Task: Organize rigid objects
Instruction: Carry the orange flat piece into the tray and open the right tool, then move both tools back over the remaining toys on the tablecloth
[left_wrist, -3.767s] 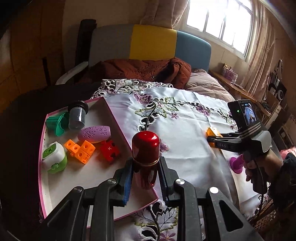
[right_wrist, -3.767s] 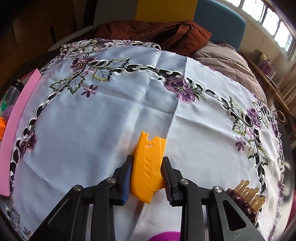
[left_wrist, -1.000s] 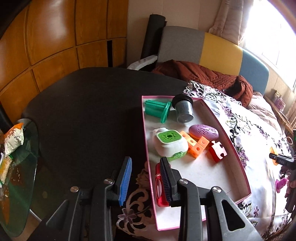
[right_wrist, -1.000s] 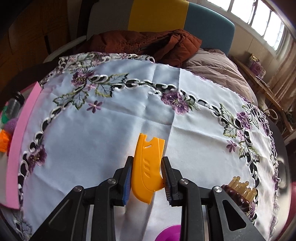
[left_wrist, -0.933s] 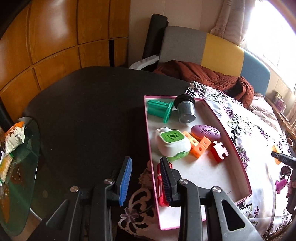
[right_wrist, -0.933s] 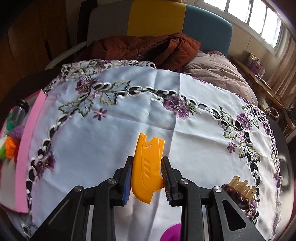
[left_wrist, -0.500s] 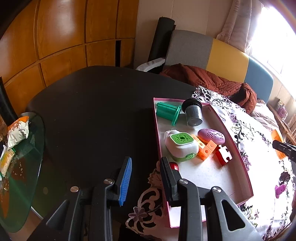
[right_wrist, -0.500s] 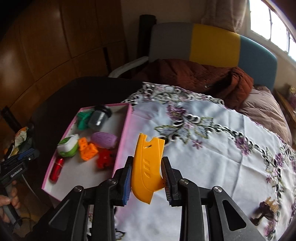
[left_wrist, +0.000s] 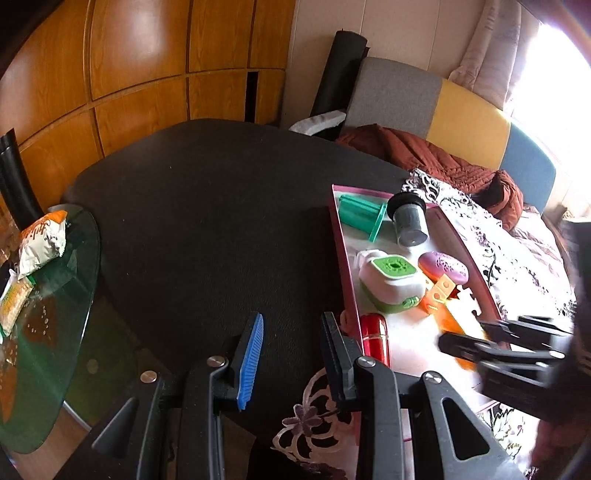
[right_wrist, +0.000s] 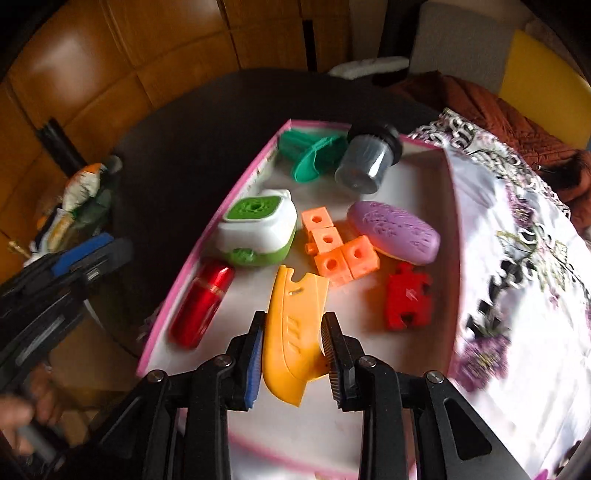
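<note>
My right gripper (right_wrist: 291, 325) is shut on a flat orange plastic piece (right_wrist: 295, 314) and hangs over the near part of the pink-rimmed white tray (right_wrist: 221, 214). In the tray lie a red bottle (right_wrist: 203, 302), a green-and-white box (right_wrist: 258, 229), orange cubes (right_wrist: 332, 251), a purple oval (right_wrist: 395, 229), a red puzzle piece (right_wrist: 406, 299), a grey cup (right_wrist: 365, 162) and a green piece (right_wrist: 314, 155). My left gripper (left_wrist: 291, 321) is open and empty, its fingers a little apart, left of the tray's rim (left_wrist: 341, 258) beside the red bottle (left_wrist: 375, 339). The right gripper (left_wrist: 480, 332) shows blurred there.
The tray sits where the black tabletop (left_wrist: 203, 221) meets the embroidered white cloth (right_wrist: 517, 258). A glass side table (left_wrist: 74, 295) with snack packets (left_wrist: 40, 243) stands lower left. A sofa with a brown jacket (left_wrist: 424, 155) is behind.
The right gripper swung left from over the cloth to above the tray, still gripping the orange piece. The left gripper, which earlier held the red bottle, drifted slightly left of the tray.
</note>
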